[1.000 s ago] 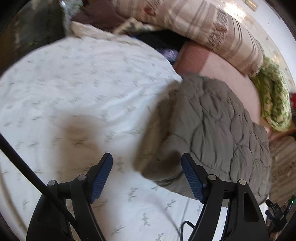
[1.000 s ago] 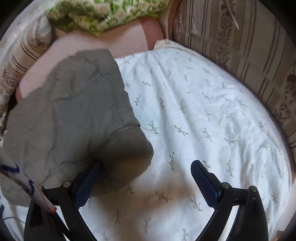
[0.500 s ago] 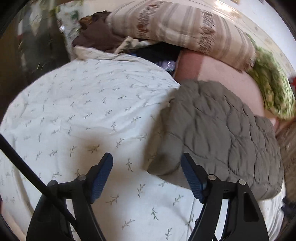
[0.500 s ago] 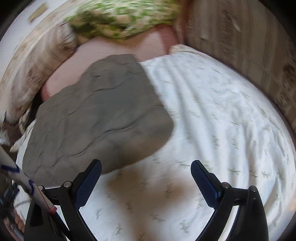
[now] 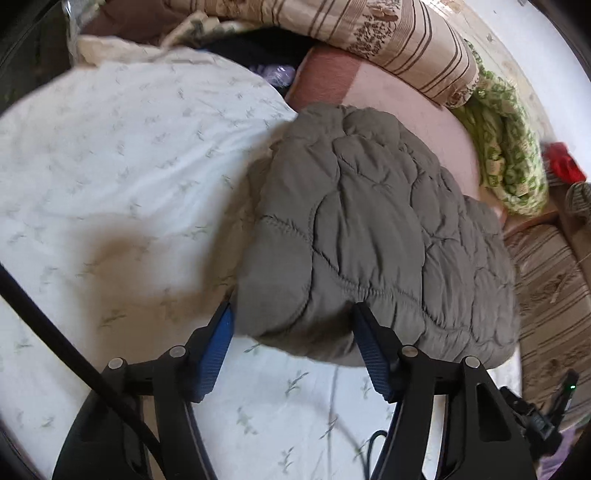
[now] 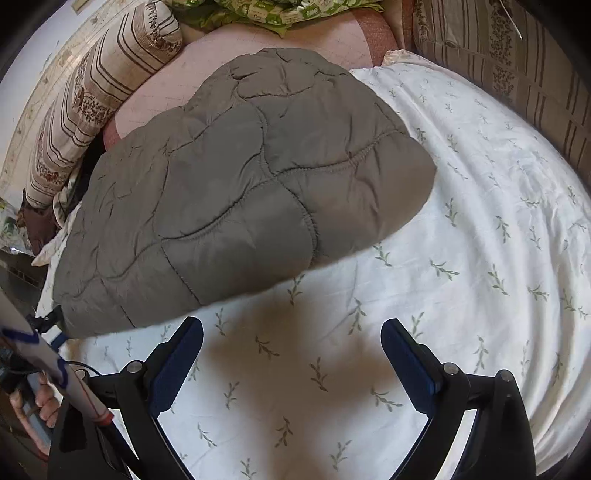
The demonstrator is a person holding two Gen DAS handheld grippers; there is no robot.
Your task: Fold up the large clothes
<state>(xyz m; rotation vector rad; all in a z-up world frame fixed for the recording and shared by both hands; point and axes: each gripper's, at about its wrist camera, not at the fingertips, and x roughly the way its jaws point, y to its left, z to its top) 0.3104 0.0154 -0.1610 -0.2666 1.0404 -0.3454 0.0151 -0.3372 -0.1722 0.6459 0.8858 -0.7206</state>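
The quilted jacket [image 6: 236,192] is plain grey-brown, stitched in curving lines. Under it lies a white sheet [image 6: 480,229] printed with small grey-green leaf sprigs. At eleven o'clock in the right wrist view sits a cream pillow [image 6: 96,92] with brown stripes and flower bands — beside it, at twelve, a green-and-white patterned cloth [image 6: 273,11]. The cushion [image 6: 207,55] behind is pale pink. Gripper pads [image 5: 214,350] are blue on black arms.

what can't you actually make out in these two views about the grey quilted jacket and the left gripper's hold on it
- Left wrist view: the left gripper is closing around the grey quilted jacket; the cloth hides whether the pads press it.
- Right wrist view: the jacket's far left end is cut off behind a white pole.
- Both views: sleeves and zip folded under.
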